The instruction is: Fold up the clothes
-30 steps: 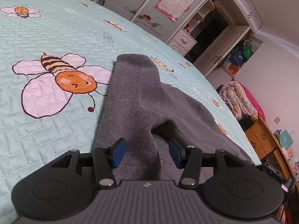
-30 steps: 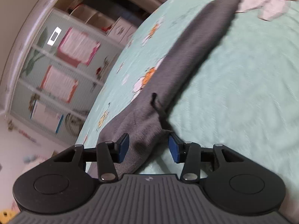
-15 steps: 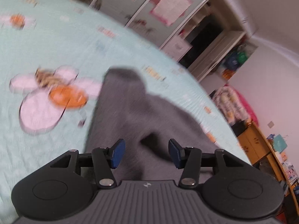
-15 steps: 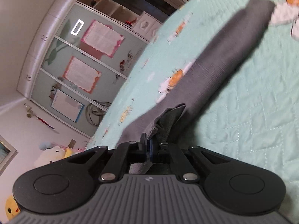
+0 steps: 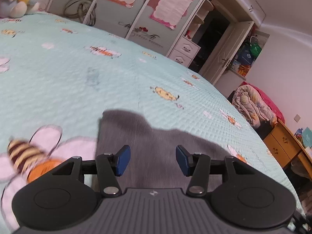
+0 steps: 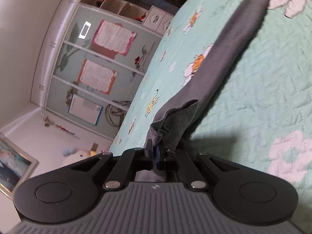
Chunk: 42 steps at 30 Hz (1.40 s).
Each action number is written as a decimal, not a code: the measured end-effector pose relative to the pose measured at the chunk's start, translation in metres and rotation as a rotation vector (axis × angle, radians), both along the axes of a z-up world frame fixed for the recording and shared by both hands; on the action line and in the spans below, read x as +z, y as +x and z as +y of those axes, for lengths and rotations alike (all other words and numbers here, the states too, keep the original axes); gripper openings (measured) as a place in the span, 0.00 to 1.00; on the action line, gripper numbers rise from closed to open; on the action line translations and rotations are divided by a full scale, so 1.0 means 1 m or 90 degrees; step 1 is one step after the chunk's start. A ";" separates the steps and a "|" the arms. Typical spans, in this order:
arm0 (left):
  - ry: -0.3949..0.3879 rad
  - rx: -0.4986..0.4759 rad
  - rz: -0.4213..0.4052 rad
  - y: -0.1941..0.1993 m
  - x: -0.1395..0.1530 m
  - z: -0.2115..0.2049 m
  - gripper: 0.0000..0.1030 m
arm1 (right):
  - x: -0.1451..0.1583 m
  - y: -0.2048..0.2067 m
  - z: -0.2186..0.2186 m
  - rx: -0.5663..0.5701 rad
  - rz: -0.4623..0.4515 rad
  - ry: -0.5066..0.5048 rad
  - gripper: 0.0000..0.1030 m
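Matt grey knit garment (image 6: 224, 62) on quilted cloth bedspread (image 6: 263, 89)

A mint quilted bedspread (image 5: 81, 74) with bee prints fills the room, wardrobe doors (image 5: 140, 13) carrying pink posters (image 5: 170, 5) behind it, white drawers (image 5: 184, 51) and a wooden desk (image 5: 286, 142) at right.

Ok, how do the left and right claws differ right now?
The left claw is open, empty, its blue pads apart above the grey garment; the right claw is shut, pinching a bunched edge of that garment. The left looks at flat cloth; the right lifts its edge off the bedspread. Both are at the same garment.
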<state>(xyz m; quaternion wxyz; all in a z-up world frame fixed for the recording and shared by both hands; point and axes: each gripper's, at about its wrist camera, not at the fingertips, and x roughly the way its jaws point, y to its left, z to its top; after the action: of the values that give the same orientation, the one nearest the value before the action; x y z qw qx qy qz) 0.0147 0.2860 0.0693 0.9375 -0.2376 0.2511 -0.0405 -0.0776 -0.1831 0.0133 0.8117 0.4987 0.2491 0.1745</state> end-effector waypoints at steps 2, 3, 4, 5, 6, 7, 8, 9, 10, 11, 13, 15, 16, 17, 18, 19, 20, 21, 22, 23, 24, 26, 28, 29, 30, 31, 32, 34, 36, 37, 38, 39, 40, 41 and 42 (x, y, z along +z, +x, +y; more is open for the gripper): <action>0.032 -0.015 -0.005 0.018 0.001 -0.003 0.54 | 0.004 -0.003 0.001 0.007 -0.003 -0.014 0.01; 0.057 -0.015 0.003 0.028 -0.002 -0.004 0.54 | 0.005 -0.004 0.000 0.006 -0.004 -0.030 0.01; 0.075 -0.013 0.025 0.039 -0.010 -0.005 0.54 | 0.001 -0.004 -0.002 -0.004 0.002 -0.063 0.01; 0.088 -0.015 0.053 0.049 -0.020 -0.005 0.54 | -0.004 -0.004 -0.004 -0.015 0.012 -0.093 0.01; 0.103 -0.012 0.074 0.055 -0.029 -0.005 0.53 | -0.015 -0.002 -0.007 -0.026 0.042 -0.105 0.01; 0.114 -0.012 0.076 0.057 -0.036 -0.006 0.53 | -0.029 -0.001 -0.011 -0.026 0.078 -0.097 0.01; 0.124 -0.013 0.062 0.055 -0.040 -0.007 0.55 | -0.044 0.000 -0.013 -0.026 0.111 -0.092 0.00; 0.133 -0.016 0.054 0.053 -0.041 -0.009 0.56 | -0.055 -0.002 -0.013 -0.018 0.127 -0.099 0.00; 0.144 -0.019 0.052 0.051 -0.041 -0.011 0.57 | -0.058 -0.007 -0.011 -0.015 0.111 -0.111 0.00; 0.154 -0.022 0.051 0.051 -0.040 -0.013 0.58 | -0.054 -0.008 -0.007 -0.009 0.101 -0.140 0.00; 0.167 -0.035 0.054 0.052 -0.039 -0.016 0.67 | -0.050 -0.009 -0.004 -0.001 0.092 -0.168 0.00; 0.189 -0.046 0.061 0.053 -0.036 -0.021 0.69 | -0.053 -0.010 -0.010 -0.002 0.097 -0.140 0.00; 0.200 -0.049 0.065 0.053 -0.035 -0.022 0.69 | -0.055 -0.012 -0.013 -0.006 0.098 -0.124 0.00; 0.206 -0.049 0.068 0.051 -0.032 -0.023 0.69 | -0.056 -0.014 -0.016 -0.010 0.099 -0.109 0.01; 0.209 -0.048 0.072 0.049 -0.029 -0.023 0.69 | -0.054 -0.017 -0.019 -0.021 0.098 -0.102 0.04; 0.204 -0.045 0.068 0.046 -0.025 -0.022 0.69 | -0.051 -0.019 -0.021 -0.035 0.095 -0.104 0.05; 0.193 -0.043 0.061 0.037 -0.021 -0.020 0.69 | -0.048 -0.022 -0.023 -0.052 0.092 -0.111 0.10; 0.180 -0.043 0.053 0.028 -0.017 -0.019 0.68 | -0.042 -0.027 -0.025 -0.070 0.082 -0.126 0.20; 0.168 -0.042 0.044 0.018 -0.013 -0.018 0.68 | -0.036 -0.028 -0.024 -0.077 0.066 -0.148 0.24; 0.166 -0.052 0.035 0.006 -0.009 -0.021 0.68 | -0.030 -0.029 -0.024 -0.082 0.050 -0.169 0.32; 0.168 -0.066 0.026 -0.007 -0.005 -0.025 0.68 | -0.027 -0.027 -0.024 -0.074 0.042 -0.178 0.40; 0.193 -0.105 0.001 -0.035 0.002 -0.042 0.68 | -0.022 -0.022 -0.026 -0.057 0.027 -0.190 0.50; 0.229 -0.147 -0.018 -0.064 0.006 -0.060 0.68 | -0.026 -0.007 -0.032 -0.039 0.034 -0.164 0.52; 0.238 -0.164 -0.023 -0.076 0.006 -0.068 0.68 | -0.027 0.000 -0.035 -0.035 0.036 -0.160 0.52; 0.243 -0.180 -0.025 -0.087 0.005 -0.075 0.68 | -0.029 0.008 -0.039 -0.029 0.038 -0.160 0.54; 0.241 -0.200 -0.015 -0.094 0.004 -0.082 0.68 | -0.029 0.017 -0.040 -0.016 0.032 -0.181 0.56; 0.237 -0.220 0.000 -0.100 0.001 -0.089 0.68 | -0.030 0.024 -0.040 0.003 0.023 -0.198 0.58; 0.254 -0.234 0.007 -0.104 -0.004 -0.098 0.69 | -0.031 0.037 -0.040 0.047 0.003 -0.215 0.60; 0.276 -0.245 0.009 -0.107 -0.009 -0.106 0.69 | -0.032 0.048 -0.038 0.088 -0.012 -0.226 0.62; 0.300 -0.242 0.007 -0.106 -0.011 -0.110 0.69 | -0.029 0.051 -0.035 0.109 -0.014 -0.241 0.62; 0.328 -0.236 0.004 -0.104 -0.013 -0.114 0.68 | -0.026 0.054 -0.030 0.147 -0.027 -0.257 0.55; 0.357 -0.241 0.001 -0.101 -0.016 -0.118 0.68 | -0.022 0.056 -0.025 0.182 -0.042 -0.270 0.26; 0.386 -0.252 -0.003 -0.099 -0.020 -0.122 0.68 | -0.018 0.058 -0.022 0.202 -0.044 -0.286 0.10; 0.414 -0.263 -0.006 -0.097 -0.023 -0.126 0.68 | -0.014 0.061 -0.021 0.207 -0.028 -0.288 0.06; 0.443 -0.273 -0.010 -0.095 -0.027 -0.129 0.68 | -0.010 0.065 -0.022 0.209 -0.014 -0.284 0.06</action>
<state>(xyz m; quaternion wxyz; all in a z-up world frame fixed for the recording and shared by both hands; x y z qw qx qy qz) -0.0799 0.1566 0.0425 0.9341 0.1519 0.2865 -0.1495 -0.0127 -0.2054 0.0035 0.8649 0.2589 0.3497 0.2502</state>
